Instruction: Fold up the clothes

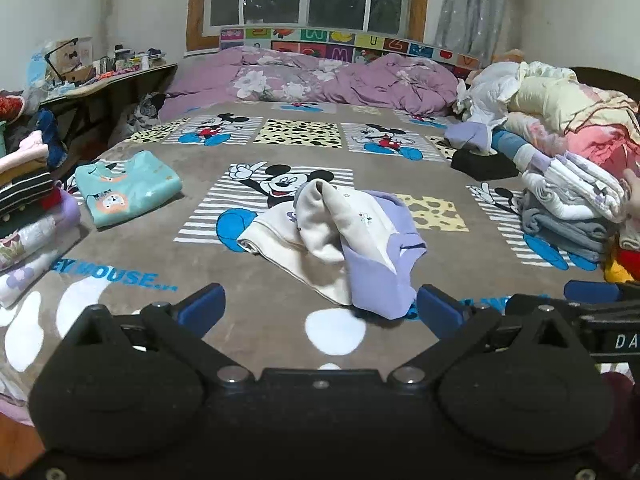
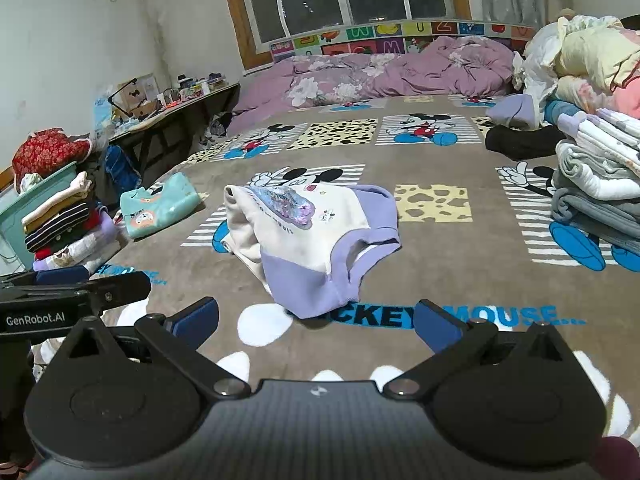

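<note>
A crumpled cream and lilac child's top (image 1: pixel 344 240) (image 2: pixel 316 236) lies bunched in the middle of the brown Mickey Mouse blanket (image 1: pixel 256 292) (image 2: pixel 460 264). A sequin patch shows on its front in the right wrist view. My left gripper (image 1: pixel 318 312) is open just short of the garment's near lilac edge, with nothing between its blue pads (image 1: pixel 200 306). My right gripper (image 2: pixel 316 320) is also open, its blue pads (image 2: pixel 438 326) either side of the near hem without touching it. The two grippers sit side by side.
A folded teal top (image 1: pixel 128 186) (image 2: pixel 160 204) lies to the left. Stacks of folded clothes stand at the left edge (image 1: pixel 28 216) (image 2: pixel 64 220) and on the right (image 1: pixel 572 208) (image 2: pixel 600 184). A heap of unfolded laundry (image 1: pixel 560 100) and a purple duvet (image 1: pixel 312 76) fill the back. A person's hand (image 1: pixel 632 192) shows at the right.
</note>
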A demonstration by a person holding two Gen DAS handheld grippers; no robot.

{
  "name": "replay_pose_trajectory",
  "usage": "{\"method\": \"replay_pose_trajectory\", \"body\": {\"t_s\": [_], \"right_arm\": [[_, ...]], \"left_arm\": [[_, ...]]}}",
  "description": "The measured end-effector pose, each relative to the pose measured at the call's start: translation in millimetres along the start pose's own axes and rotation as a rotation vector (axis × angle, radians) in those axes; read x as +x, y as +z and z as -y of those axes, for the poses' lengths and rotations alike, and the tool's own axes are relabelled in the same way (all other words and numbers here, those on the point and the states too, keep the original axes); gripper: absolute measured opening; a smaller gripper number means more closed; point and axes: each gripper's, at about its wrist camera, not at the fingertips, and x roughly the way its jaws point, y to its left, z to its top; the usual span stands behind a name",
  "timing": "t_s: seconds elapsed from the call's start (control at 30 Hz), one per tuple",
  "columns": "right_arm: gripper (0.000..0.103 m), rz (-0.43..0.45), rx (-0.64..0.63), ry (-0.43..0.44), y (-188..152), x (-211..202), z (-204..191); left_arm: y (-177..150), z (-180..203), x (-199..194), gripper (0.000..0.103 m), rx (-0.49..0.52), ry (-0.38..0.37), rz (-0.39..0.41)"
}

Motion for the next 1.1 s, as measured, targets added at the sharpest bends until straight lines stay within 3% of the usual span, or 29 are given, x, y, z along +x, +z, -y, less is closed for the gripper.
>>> {"method": "replay_pose_trajectory", "body": {"t_s": [0.3, 1.1], "right_arm": [[0.103, 0.004, -0.005, -0.005, -1.1, -1.4, 1.1], [0.103, 0.012, -0.001, 0.008, -2.9, -2.2, 3.7]], "left_arm": [[-4.3, 5.7, -2.5, 0.103, 0.031, 0.029, 0.004], [-4.1, 5.7, -1.2, 0.103, 0.040, 0.021, -0.001]]}}
